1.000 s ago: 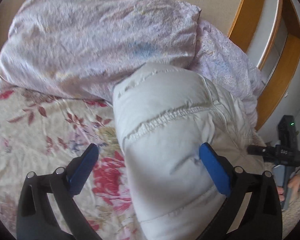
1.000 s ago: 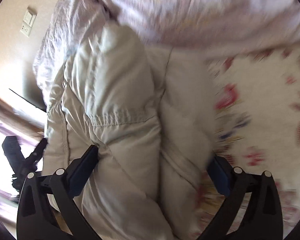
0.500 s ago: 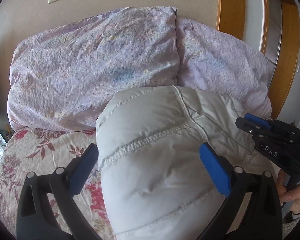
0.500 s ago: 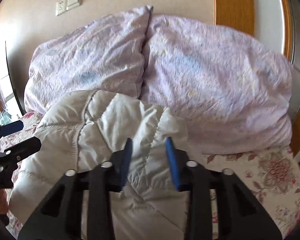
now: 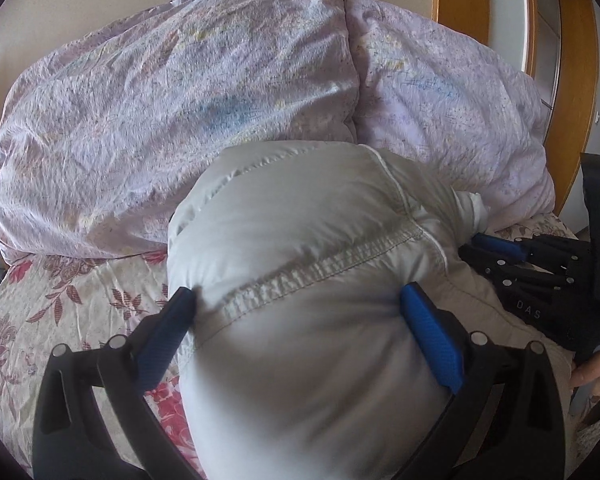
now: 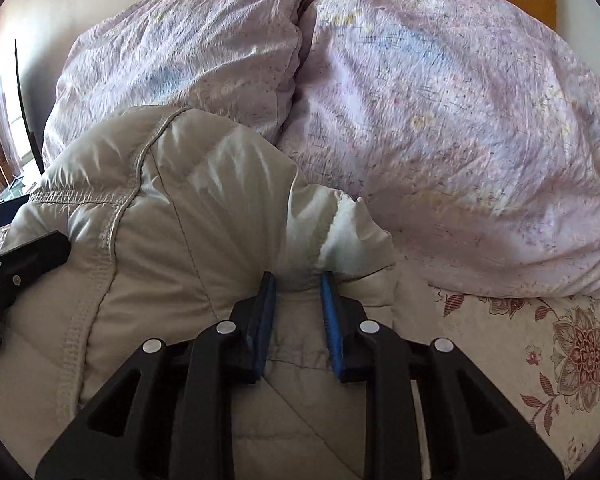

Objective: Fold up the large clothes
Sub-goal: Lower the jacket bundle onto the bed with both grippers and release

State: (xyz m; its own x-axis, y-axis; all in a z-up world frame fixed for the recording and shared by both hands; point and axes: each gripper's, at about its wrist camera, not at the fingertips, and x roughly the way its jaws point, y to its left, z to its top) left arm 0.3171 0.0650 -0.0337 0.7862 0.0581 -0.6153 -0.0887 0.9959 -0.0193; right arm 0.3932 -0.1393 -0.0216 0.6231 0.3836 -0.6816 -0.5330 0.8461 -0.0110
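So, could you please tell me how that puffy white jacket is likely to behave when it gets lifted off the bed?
The puffy white jacket will probably sag and flop: its quilted fabric bunches where the right hand-held gripper, jaws closing, pinches a fold. It likely weighs little for its bulk, being so puffed. Its sheen suggests that it may slip.

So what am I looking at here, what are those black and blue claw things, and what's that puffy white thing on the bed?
These are two hand-held grabbing tools, one in each of a person's hands, each with a camera looking along its blue-tipped fingers. In the left tool's picture, the left gripper stands wide, straddling a padded pale jacket on a floral bedsheet, with two lilac pillows behind. In the right tool's picture, the right gripper is closing its jaws on a bunched fold of the jacket.
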